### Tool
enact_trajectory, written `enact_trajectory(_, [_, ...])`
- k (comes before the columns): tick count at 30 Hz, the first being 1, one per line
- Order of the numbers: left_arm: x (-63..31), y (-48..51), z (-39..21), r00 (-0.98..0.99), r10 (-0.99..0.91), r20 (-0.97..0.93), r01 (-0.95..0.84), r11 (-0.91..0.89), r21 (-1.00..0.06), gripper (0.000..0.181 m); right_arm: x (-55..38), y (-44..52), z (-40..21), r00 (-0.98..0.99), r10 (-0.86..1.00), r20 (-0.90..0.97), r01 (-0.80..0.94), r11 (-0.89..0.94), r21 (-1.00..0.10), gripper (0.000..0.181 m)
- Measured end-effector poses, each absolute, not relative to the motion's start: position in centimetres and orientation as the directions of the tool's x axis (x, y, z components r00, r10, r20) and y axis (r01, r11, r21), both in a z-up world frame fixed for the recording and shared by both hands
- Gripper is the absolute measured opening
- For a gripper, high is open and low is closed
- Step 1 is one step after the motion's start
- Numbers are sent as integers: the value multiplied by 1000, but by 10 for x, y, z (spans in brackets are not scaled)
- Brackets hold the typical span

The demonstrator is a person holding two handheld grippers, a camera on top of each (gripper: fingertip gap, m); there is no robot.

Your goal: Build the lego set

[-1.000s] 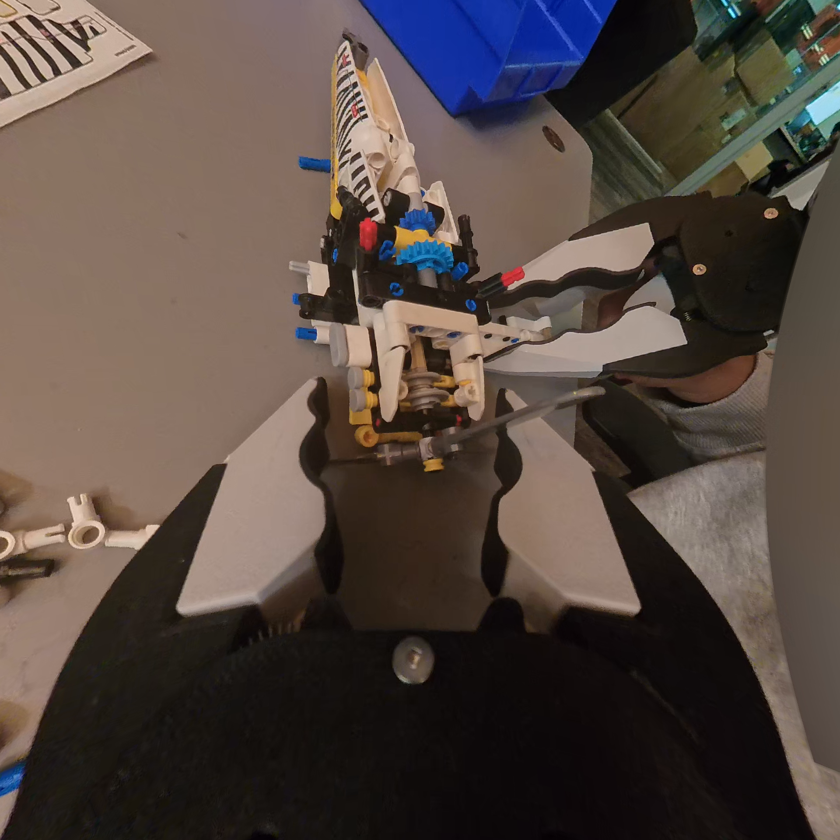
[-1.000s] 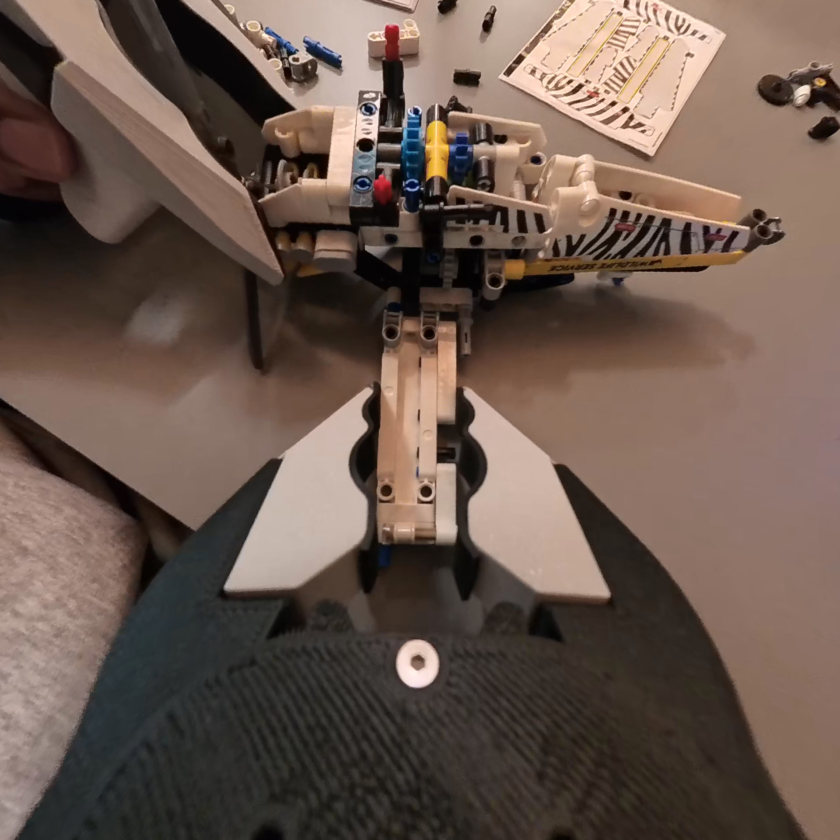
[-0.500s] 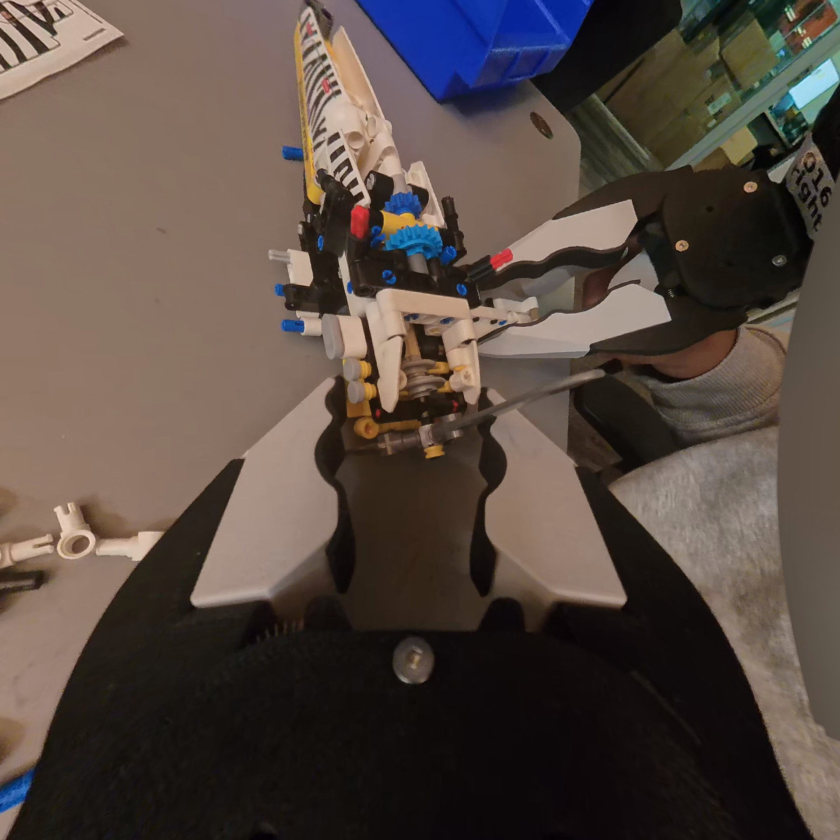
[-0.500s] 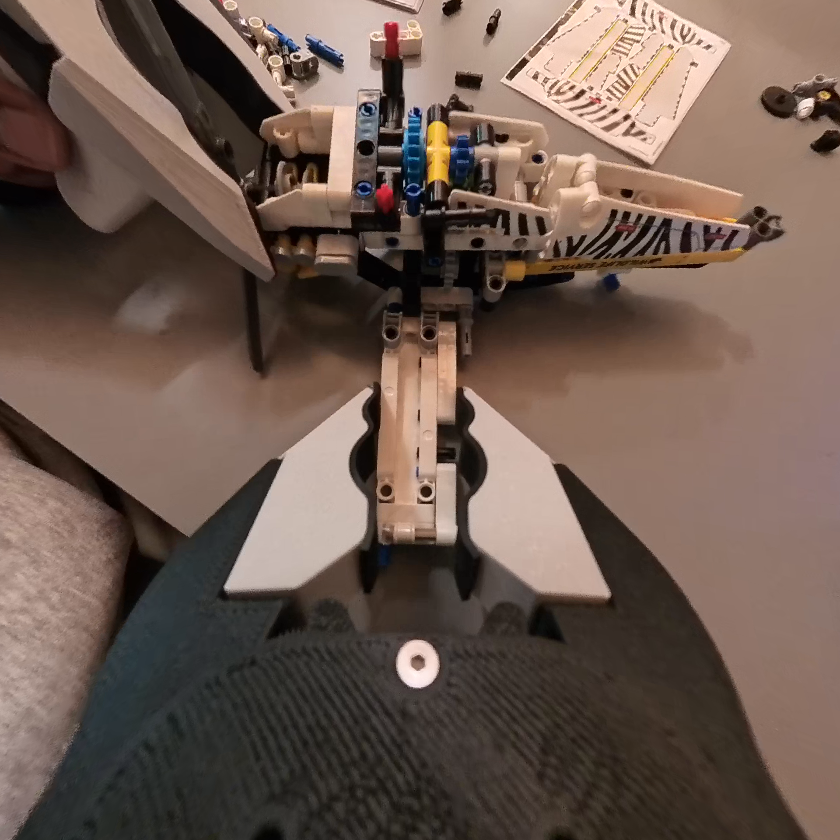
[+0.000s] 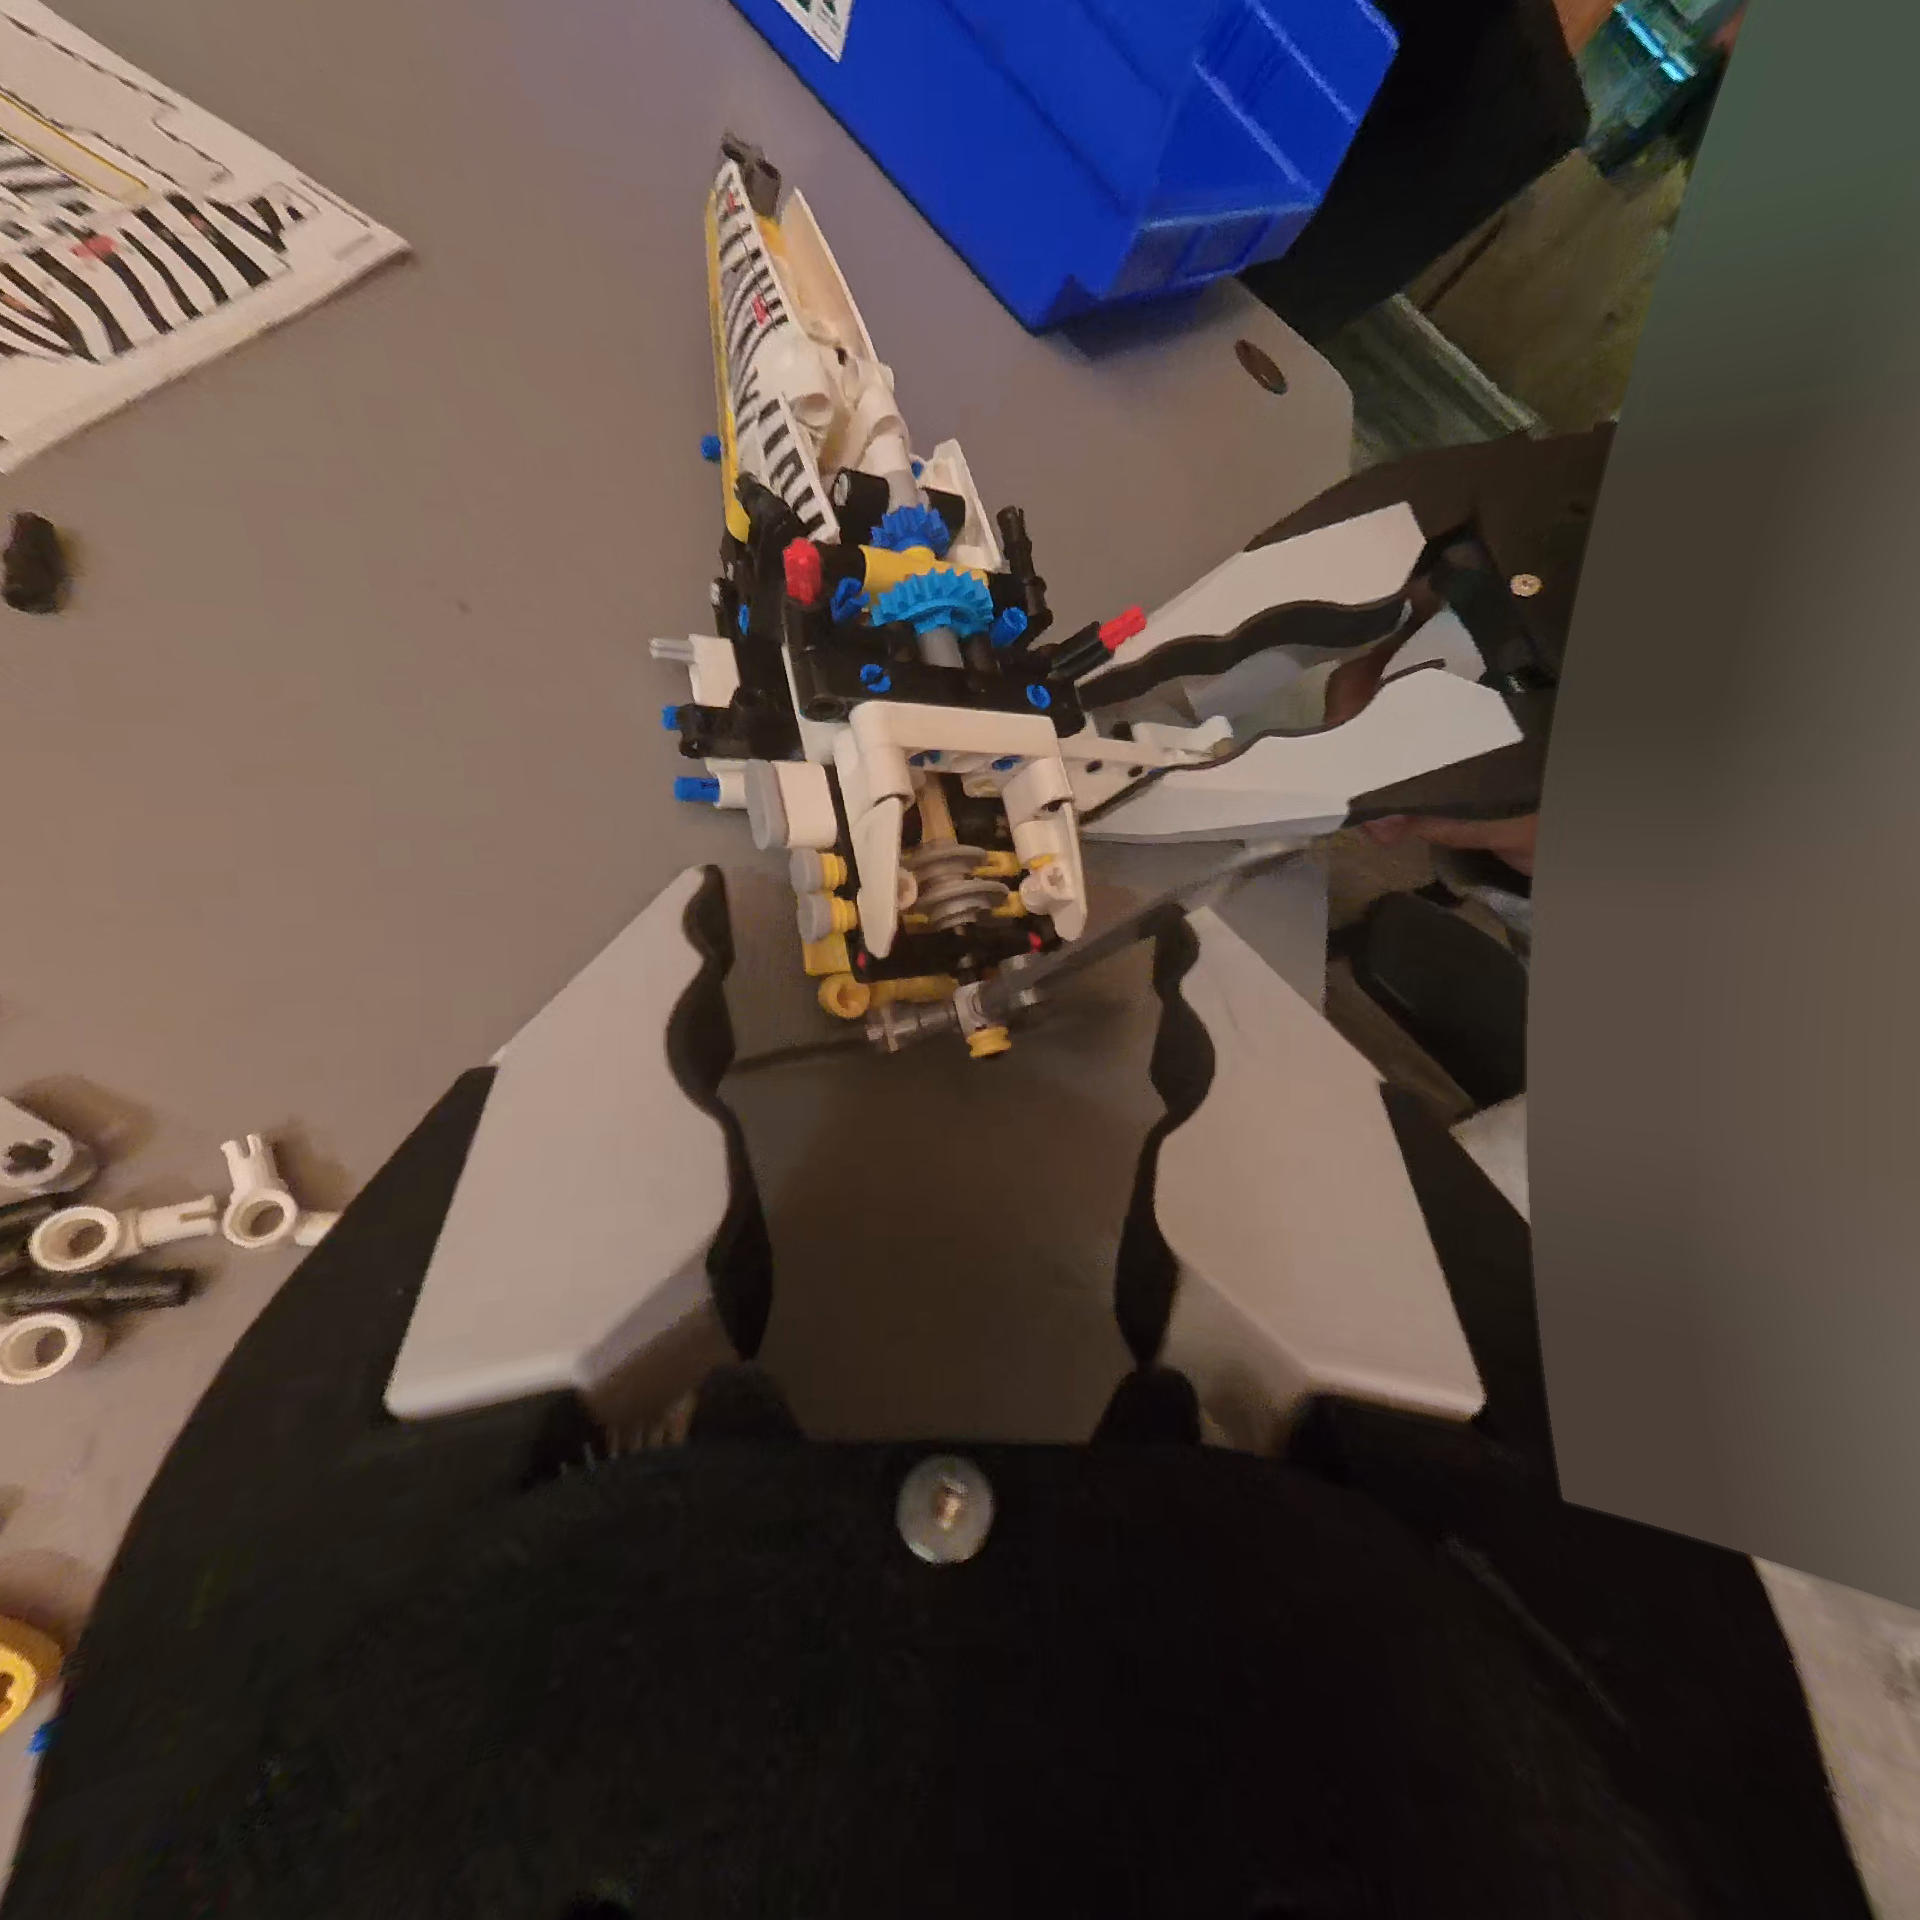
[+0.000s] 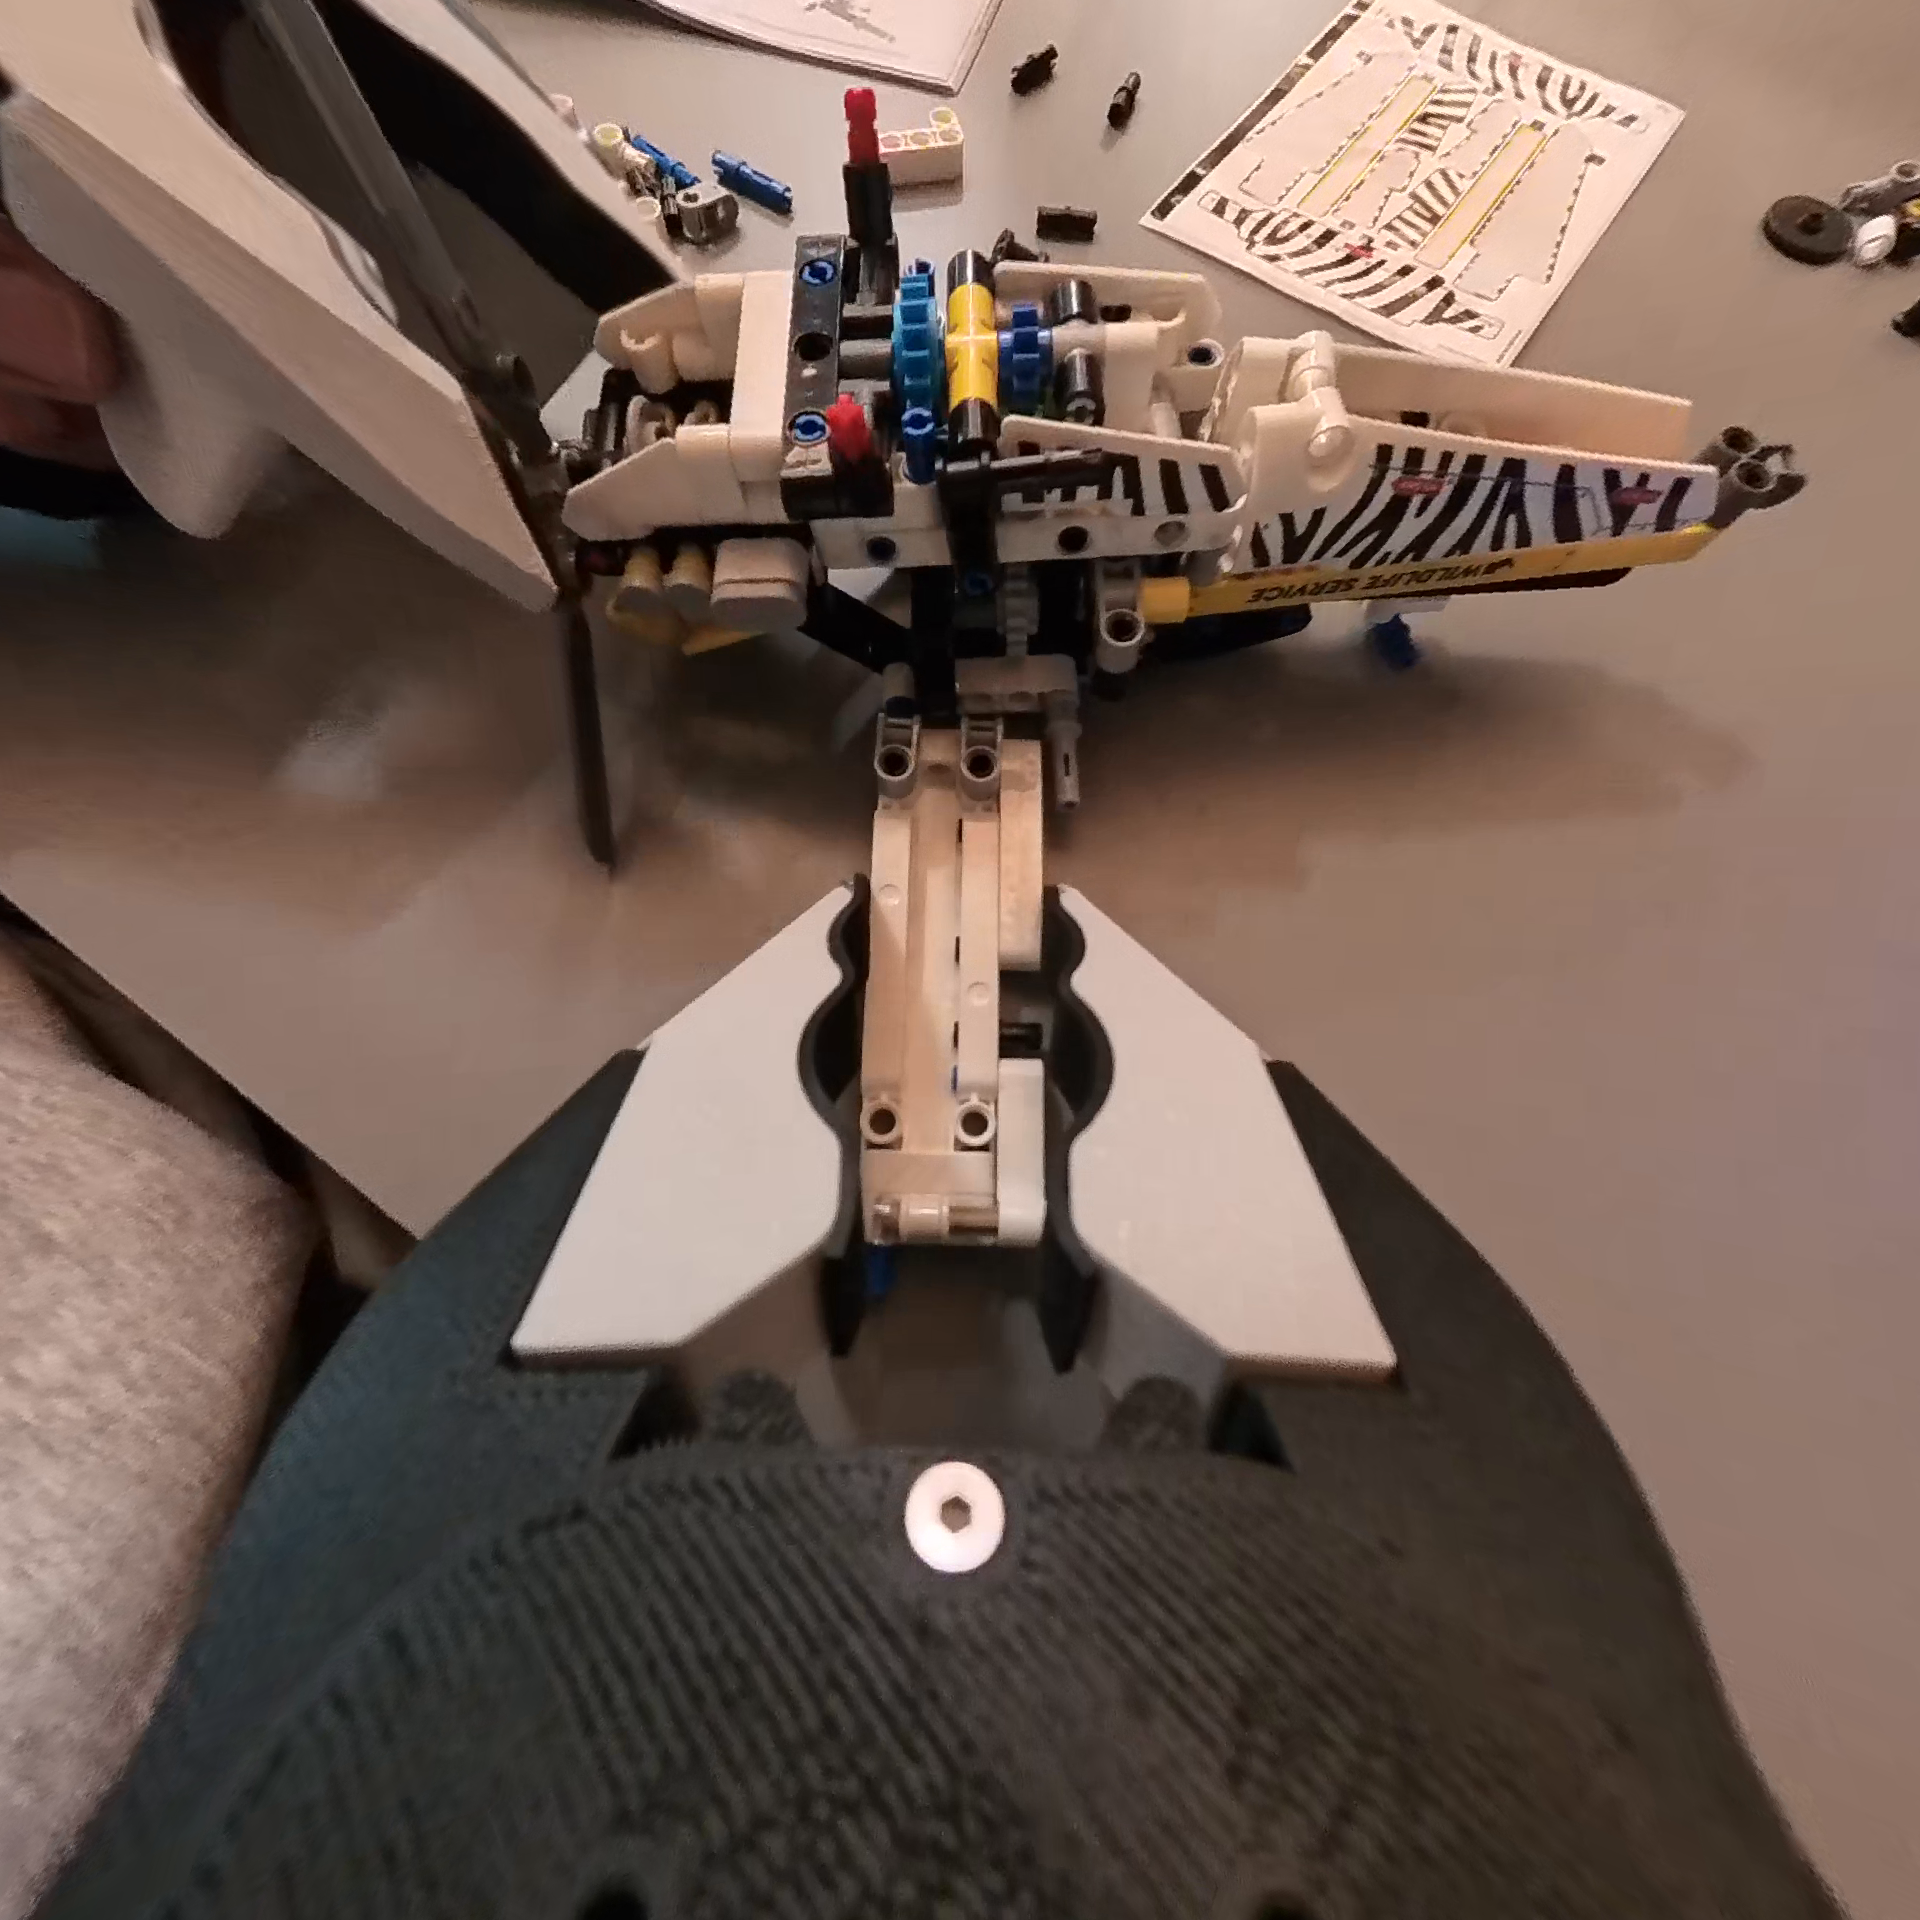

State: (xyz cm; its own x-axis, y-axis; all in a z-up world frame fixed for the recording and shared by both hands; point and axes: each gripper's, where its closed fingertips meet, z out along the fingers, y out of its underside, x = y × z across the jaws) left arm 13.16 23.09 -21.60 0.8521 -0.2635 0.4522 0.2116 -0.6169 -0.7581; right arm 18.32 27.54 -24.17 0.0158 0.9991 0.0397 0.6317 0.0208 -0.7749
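Note:
The lego model (image 5: 914, 707), white with a zebra-striped tail, blue gears and yellow parts, is held just above the grey table (image 5: 312, 675). My left gripper (image 5: 940, 925) is open; the model's rear end with a grey propeller blade (image 5: 1132, 925) sits at its fingertips, the blade lying across the right one. My right gripper (image 6: 956, 904) is shut on the model's white side beam (image 6: 951, 997). It also shows in the left wrist view (image 5: 1278, 717), at the model's right side. The left gripper's finger (image 6: 312, 343) shows in the right wrist view against the model's left end.
A blue bin (image 5: 1091, 135) stands beyond the tail. A zebra sticker sheet (image 6: 1403, 187) lies behind the model, also seen in the left wrist view (image 5: 156, 239). Loose white and black pieces (image 5: 156, 1226) lie left, more small parts (image 6: 707, 177) at the back. The table edge (image 6: 260, 1070) is near.
My left gripper narrowed a little, then opened wider again, and has shifted so more of the sticker sheet shows. The right gripper keeps its hold on the white beam.

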Motion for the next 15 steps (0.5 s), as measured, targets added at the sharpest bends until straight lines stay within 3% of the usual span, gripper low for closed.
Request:
enact_trajectory(3, [133, 237, -220, 874, -247, 417, 186, -623, -760, 96, 183, 276, -242, 9, 999, 48, 638, 31, -769, 32])
enact_trajectory(6, [136, 242, -225, 872, -244, 425, 178, -651, -738, 99, 183, 275, -242, 0, 998, 64, 644, 49, -764, 32])
enact_trajectory(11, [133, 247, -231, 900, -230, 371, 131, -667, -733, 94, 182, 278, -241, -12, 996, 86, 649, 73, -758, 32])
enact_trajectory(15, [129, 248, -234, 920, -213, 330, 106, -674, -731, 80, 180, 278, -242, -7, 997, 75, 654, 61, -754, 32])
